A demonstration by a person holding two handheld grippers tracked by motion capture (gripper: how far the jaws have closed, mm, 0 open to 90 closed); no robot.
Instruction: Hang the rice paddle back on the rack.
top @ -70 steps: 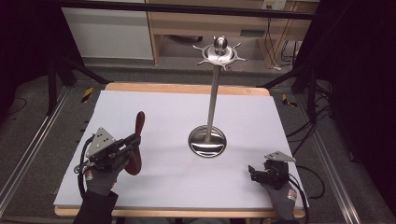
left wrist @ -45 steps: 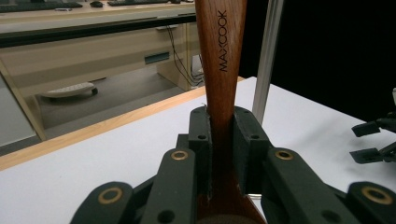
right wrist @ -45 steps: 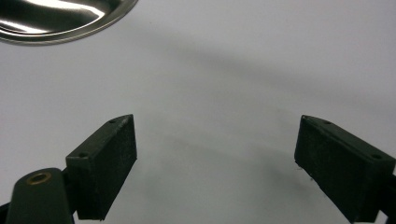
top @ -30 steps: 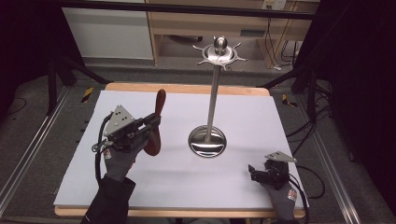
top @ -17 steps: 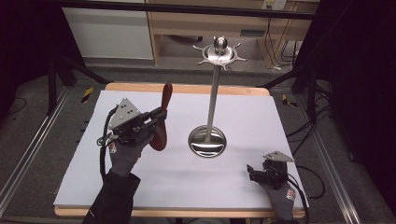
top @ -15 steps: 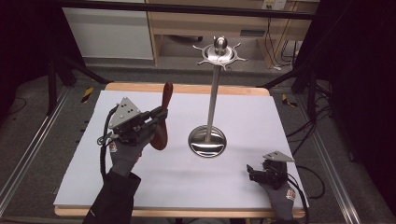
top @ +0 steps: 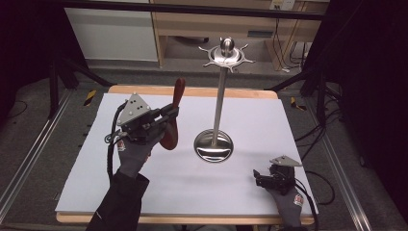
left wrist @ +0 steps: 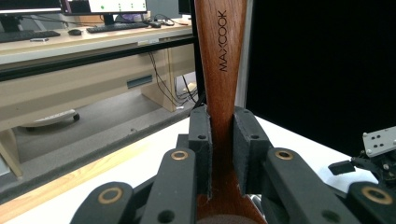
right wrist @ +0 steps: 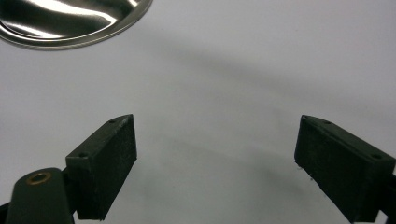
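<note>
Clamped between the left gripper's fingers, the reddish-brown wooden spoon has risen nearer the tall steel hook stand, ready for hanging, while the right gripper rests spread, empty

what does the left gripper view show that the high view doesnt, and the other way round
Left gripper view alone: the MAXCOOK lettering on the wooden utensil, the pads pressed on both sides of its handle, and a desk with keyboards behind.

High view alone: the whole metal stand with its hooked top and round base, the white table surface, and the right gripper resting low with jaws apart.

Both: the left gripper shut on the wooden utensil, held upright above the table.
</note>
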